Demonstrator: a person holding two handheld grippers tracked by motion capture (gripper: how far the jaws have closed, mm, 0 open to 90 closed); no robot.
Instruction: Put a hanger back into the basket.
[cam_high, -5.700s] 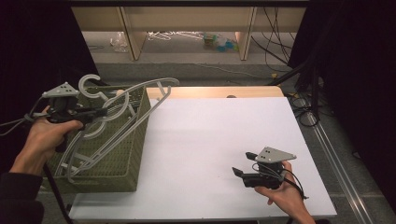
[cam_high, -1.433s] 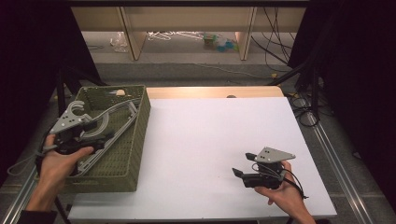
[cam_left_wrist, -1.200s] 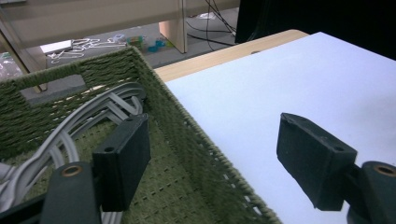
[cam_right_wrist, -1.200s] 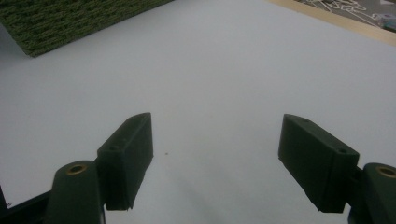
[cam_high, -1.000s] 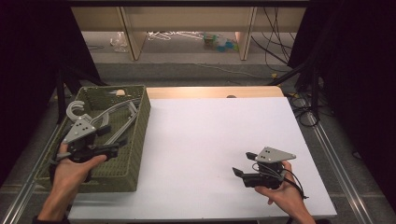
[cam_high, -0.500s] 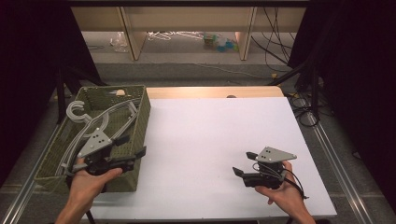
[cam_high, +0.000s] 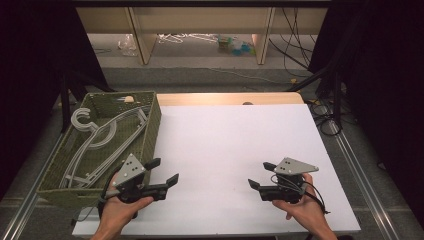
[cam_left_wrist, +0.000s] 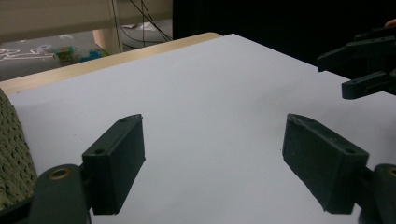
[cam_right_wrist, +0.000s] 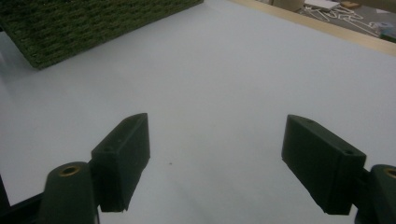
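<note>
Left gripper (cam_high: 162, 172) jaws stand wide apart on nothing, having just opened further, low over the white table (cam_high: 225, 150) just beside the basket (cam_high: 150, 125); hangers (cam_high: 95, 145) lie inside it. Right gripper (cam_high: 260, 176) also gapes empty

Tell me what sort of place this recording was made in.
Most likely a lab or data-collection workspace, not a home: a plain white table ringed by black curtains, loose cables on the floor behind, and a woven green basket of hangers set out as a prop.
</note>
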